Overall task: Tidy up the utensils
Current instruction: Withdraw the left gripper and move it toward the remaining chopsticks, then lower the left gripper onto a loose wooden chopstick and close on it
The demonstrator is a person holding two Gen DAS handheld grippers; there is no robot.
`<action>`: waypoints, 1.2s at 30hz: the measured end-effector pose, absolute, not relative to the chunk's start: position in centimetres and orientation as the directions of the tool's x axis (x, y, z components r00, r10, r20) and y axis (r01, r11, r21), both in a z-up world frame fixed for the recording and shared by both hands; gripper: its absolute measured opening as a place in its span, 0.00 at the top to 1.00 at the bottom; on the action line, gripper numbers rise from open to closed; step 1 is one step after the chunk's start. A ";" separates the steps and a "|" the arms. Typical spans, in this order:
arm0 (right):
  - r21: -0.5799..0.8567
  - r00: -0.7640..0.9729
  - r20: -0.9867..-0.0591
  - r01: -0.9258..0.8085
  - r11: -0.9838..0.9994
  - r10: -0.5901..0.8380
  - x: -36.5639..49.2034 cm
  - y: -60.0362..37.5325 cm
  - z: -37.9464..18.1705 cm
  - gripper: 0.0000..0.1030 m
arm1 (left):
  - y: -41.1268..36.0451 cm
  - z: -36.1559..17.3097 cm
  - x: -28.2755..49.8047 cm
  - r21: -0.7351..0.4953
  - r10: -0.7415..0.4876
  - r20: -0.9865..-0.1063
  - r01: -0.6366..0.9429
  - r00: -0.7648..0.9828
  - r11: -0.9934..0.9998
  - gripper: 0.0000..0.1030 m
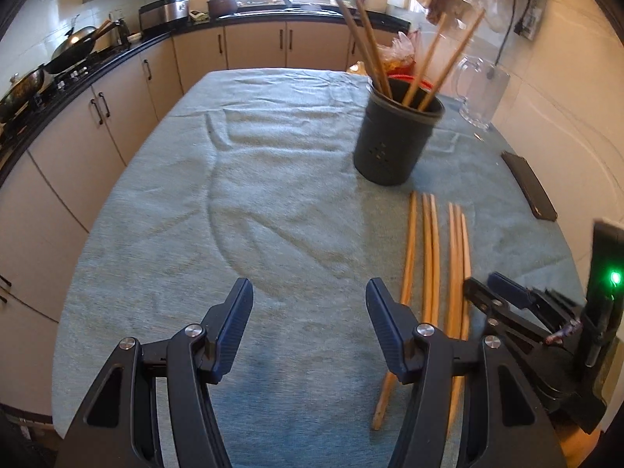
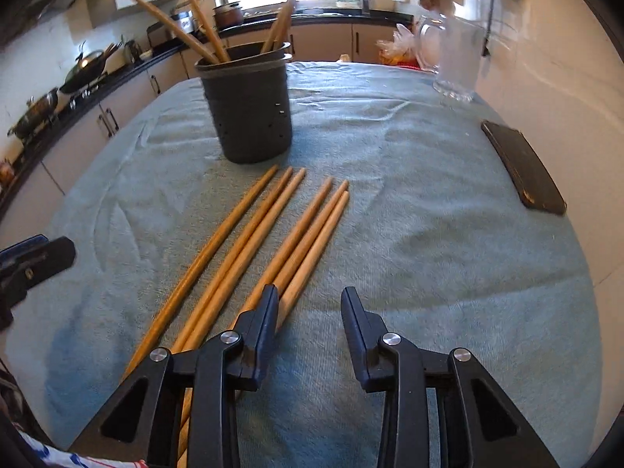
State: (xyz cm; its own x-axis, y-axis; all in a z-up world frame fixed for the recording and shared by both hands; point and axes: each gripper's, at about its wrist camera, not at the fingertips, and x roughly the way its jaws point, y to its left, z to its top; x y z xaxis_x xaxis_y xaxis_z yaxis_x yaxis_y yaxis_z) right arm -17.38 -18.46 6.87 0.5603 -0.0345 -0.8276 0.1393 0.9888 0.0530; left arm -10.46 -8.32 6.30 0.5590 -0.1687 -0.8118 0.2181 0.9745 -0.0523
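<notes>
- Worktop (image 2: 429, 234): covered by a wrinkled blue-green cloth, with kitchen cabinets and a window behind it.
- Holder (image 2: 249, 105): a dark round container standing upright on the cloth toward the far side; several chopsticks (image 2: 210, 35) lean out of its mouth.
- Loose chopsticks (image 2: 253, 234): six wooden sticks lie flat on the cloth in front of the holder, roughly parallel, as one single, one pair and one group of three.
- My right gripper (image 2: 310, 308): jaws partly apart with nothing between them; the left jaw stands over the near part of the group of three, and I cannot tell whether it touches them.
- My left gripper (image 1: 310, 296): jaws wide apart over bare cloth, empty, to the left of the loose sticks.
- Glass pitcher (image 1: 479, 93): upright at the far right, beyond the holder.
- Dark flat phone-like slab (image 2: 522, 167): lying near the right edge, well apart from the sticks.
</notes>
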 end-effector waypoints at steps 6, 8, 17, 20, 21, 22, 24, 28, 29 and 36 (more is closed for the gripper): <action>0.050 0.549 -0.835 0.121 0.991 -0.025 -17.8 -18.1 6.6 0.82 | -10.2 4.8 -10.3 -0.051 -0.203 -0.828 0.290 0.522 0.956 0.43; 0.090 0.547 -0.837 0.144 0.985 -0.003 -18.1 -19.4 6.7 0.82 | -11.1 4.3 -10.0 -0.057 -0.217 -0.839 0.317 0.498 0.947 0.43; 0.125 0.548 -0.837 0.175 0.977 0.009 -19.5 -22.4 6.7 0.82 | -15.2 3.0 -8.5 -0.080 -0.285 -0.848 0.424 0.447 0.902 0.53; 0.110 0.553 -0.833 0.170 0.979 -0.002 -19.3 -22.1 6.7 0.82 | -16.1 2.0 -7.6 -0.060 -0.254 -0.870 0.420 0.422 0.906 0.76; 0.108 0.555 -0.832 0.168 0.980 -0.004 -19.2 -22.2 6.6 0.82 | -16.2 1.7 -7.4 -0.066 -0.252 -0.878 0.417 0.408 0.906 0.80; 0.108 0.557 -0.830 0.166 0.980 -0.002 -19.3 -22.2 6.6 0.82 | -16.3 1.4 -7.1 -0.078 -0.256 -0.883 0.414 0.394 0.907 0.81; 0.117 0.560 -0.828 0.162 0.980 0.006 -19.5 -22.2 6.6 0.82 | -16.4 1.3 -6.9 -0.071 -0.252 -0.878 0.410 0.406 0.909 0.81; 0.133 0.558 -0.829 0.147 0.980 0.029 -19.7 -22.3 6.7 0.82 | -16.8 1.2 -6.9 -0.048 -0.235 -0.878 0.413 0.416 0.909 0.83; 0.138 0.556 -0.830 0.144 0.980 0.035 -19.7 -22.4 6.7 0.83 | -16.8 1.2 -6.9 -0.046 -0.229 -0.879 0.403 0.419 0.914 0.93; 0.219 0.535 -0.839 0.169 0.961 0.098 -20.4 -24.7 6.8 0.90 | -11.6 1.3 -6.8 -0.256 -0.321 -0.890 0.227 0.323 0.940 0.93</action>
State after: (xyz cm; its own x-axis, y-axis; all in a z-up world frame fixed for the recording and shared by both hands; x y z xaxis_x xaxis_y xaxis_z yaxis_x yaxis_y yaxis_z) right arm -20.38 -24.70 6.76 0.5353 0.0976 -0.8390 0.1688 0.9609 0.2195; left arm -6.84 -11.58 1.25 0.3235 -0.3210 -0.8901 0.2273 0.9395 -0.2562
